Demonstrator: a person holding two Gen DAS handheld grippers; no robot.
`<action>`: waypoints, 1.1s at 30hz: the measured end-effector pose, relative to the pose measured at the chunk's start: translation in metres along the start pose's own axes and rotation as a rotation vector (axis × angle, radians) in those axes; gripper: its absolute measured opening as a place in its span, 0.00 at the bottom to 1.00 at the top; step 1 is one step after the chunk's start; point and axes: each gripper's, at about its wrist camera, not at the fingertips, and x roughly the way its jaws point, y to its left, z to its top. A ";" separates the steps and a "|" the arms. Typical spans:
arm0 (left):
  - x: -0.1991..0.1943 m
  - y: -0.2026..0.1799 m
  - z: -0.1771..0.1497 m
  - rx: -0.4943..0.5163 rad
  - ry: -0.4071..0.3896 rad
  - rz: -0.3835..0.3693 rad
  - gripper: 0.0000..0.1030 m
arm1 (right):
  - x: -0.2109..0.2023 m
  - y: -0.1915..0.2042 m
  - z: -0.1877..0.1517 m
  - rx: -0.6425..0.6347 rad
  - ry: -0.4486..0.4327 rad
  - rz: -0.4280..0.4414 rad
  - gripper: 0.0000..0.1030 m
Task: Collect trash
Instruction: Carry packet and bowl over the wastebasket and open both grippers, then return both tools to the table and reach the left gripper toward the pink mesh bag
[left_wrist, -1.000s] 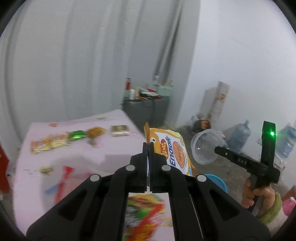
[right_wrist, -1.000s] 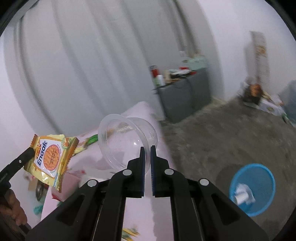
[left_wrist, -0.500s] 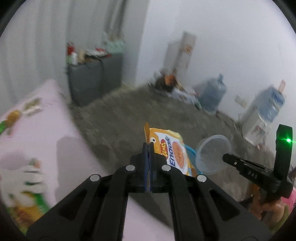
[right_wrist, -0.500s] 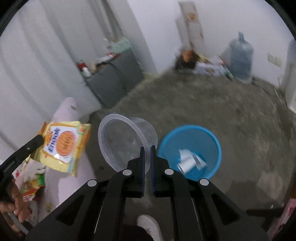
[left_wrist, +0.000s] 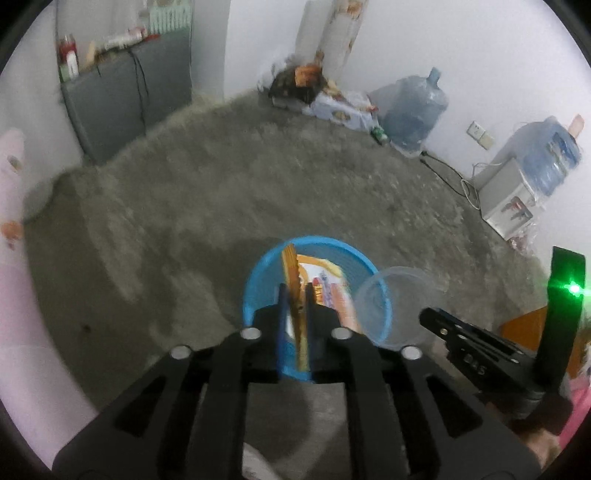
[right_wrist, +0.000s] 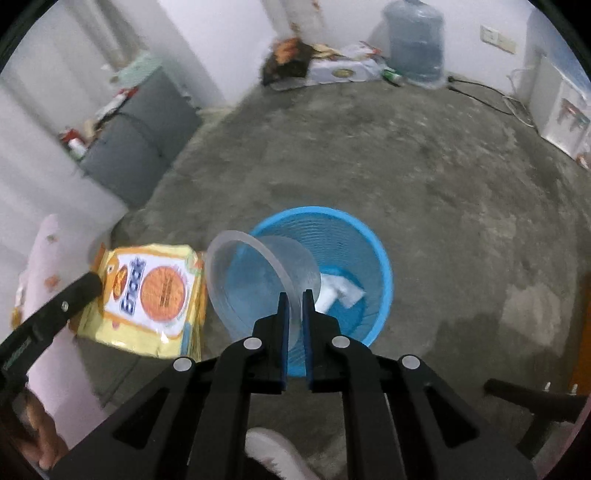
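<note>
My left gripper (left_wrist: 294, 295) is shut on the edge of a yellow snack packet (left_wrist: 295, 291) and holds it over the blue waste basket (left_wrist: 258, 280) on the floor. The packet (right_wrist: 147, 291) and the left gripper's finger (right_wrist: 62, 302) also show at the left of the right wrist view. My right gripper (right_wrist: 294, 299) is shut on the rim of a clear plastic cup (right_wrist: 255, 280), held over the basket (right_wrist: 362, 243). White crumpled trash (right_wrist: 340, 291) lies inside the basket. The cup (left_wrist: 399, 306) and right gripper (left_wrist: 432, 317) show in the left wrist view.
A pink-covered table (right_wrist: 40, 258) edge is at the left. A grey cabinet (left_wrist: 122, 92) stands by the far wall. Water bottles (left_wrist: 417, 107) and a dispenser (left_wrist: 517, 195) with cables line the right wall. A shoe (right_wrist: 273, 446) is at the bottom. The floor is bare concrete.
Both grippers have swung away from the table and tilted down over the blue basket, still holding the packet and the cup. The basket now sits right below both.
</note>
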 end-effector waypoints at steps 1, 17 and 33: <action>0.008 -0.002 0.000 -0.009 0.011 0.001 0.22 | 0.006 -0.002 0.002 0.004 0.015 -0.006 0.11; -0.102 0.036 -0.028 -0.110 -0.127 -0.038 0.37 | -0.064 0.030 -0.038 -0.108 -0.033 0.102 0.38; -0.386 0.188 -0.195 -0.290 -0.487 0.202 0.57 | -0.161 0.224 -0.129 -0.514 0.015 0.453 0.61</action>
